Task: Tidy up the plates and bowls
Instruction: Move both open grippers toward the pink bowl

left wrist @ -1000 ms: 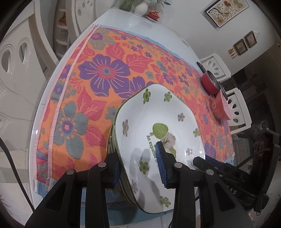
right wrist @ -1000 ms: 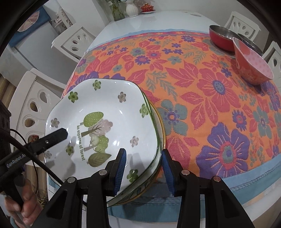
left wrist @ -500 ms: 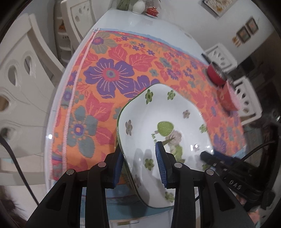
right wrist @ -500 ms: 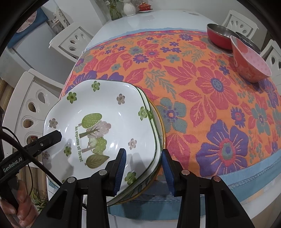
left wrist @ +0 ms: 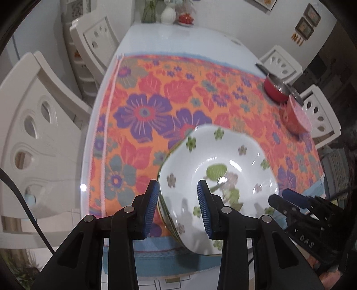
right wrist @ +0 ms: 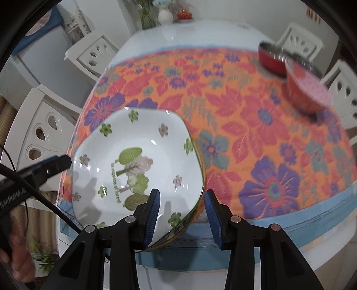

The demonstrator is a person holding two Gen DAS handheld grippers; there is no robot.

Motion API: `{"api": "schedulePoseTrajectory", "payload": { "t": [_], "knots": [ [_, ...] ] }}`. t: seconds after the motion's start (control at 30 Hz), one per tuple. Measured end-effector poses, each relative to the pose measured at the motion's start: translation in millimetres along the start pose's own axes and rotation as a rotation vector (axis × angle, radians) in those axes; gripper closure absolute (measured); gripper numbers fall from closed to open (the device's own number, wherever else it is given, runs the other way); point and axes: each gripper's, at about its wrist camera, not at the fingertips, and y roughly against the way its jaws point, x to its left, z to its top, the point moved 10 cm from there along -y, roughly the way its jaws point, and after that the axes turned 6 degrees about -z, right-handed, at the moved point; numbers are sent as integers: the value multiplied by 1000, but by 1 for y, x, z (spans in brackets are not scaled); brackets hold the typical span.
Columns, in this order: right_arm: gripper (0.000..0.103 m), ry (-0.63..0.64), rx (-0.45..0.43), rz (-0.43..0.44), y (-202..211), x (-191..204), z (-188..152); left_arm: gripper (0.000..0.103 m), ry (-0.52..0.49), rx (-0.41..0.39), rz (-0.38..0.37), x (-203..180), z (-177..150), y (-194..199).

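Note:
A stack of white square plates with green flower and tree prints (left wrist: 223, 169) (right wrist: 138, 165) is lifted above the near edge of the flowered tablecloth. My left gripper (left wrist: 178, 209) grips the stack's left rim. My right gripper (right wrist: 181, 214) grips its right rim, with the plate edge between the blue pads. A red bowl with a steel inside (left wrist: 273, 88) (right wrist: 272, 56) and a pink-lined red bowl (left wrist: 297, 116) (right wrist: 308, 93) stand at the far right of the cloth.
The orange flowered cloth (left wrist: 169, 104) (right wrist: 245, 125) covers a white oval table. White chairs (left wrist: 33, 133) (right wrist: 44, 133) stand around it. A vase and a small red dish (left wrist: 185, 17) sit at the far end.
Both grippers have pulled back and up with the plate stack, which now hangs over the table's near edge. The view is blurred by motion.

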Motion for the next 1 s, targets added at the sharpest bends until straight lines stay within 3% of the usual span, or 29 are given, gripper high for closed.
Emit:
{"api": "schedulePoseTrajectory", "payload": {
  "t": [0.53, 0.83, 1.0],
  "knots": [
    [62, -4, -196, -60, 92, -33, 59, 69, -100, -152, -58, -83, 65, 46],
    [62, 28, -239, -39, 108, -87, 104, 69, -93, -224, -37, -145, 112, 44],
    [53, 51, -262, -46, 113, -139, 131, 69, -74, -227, -34, -188, 132, 26]
  ]
}}
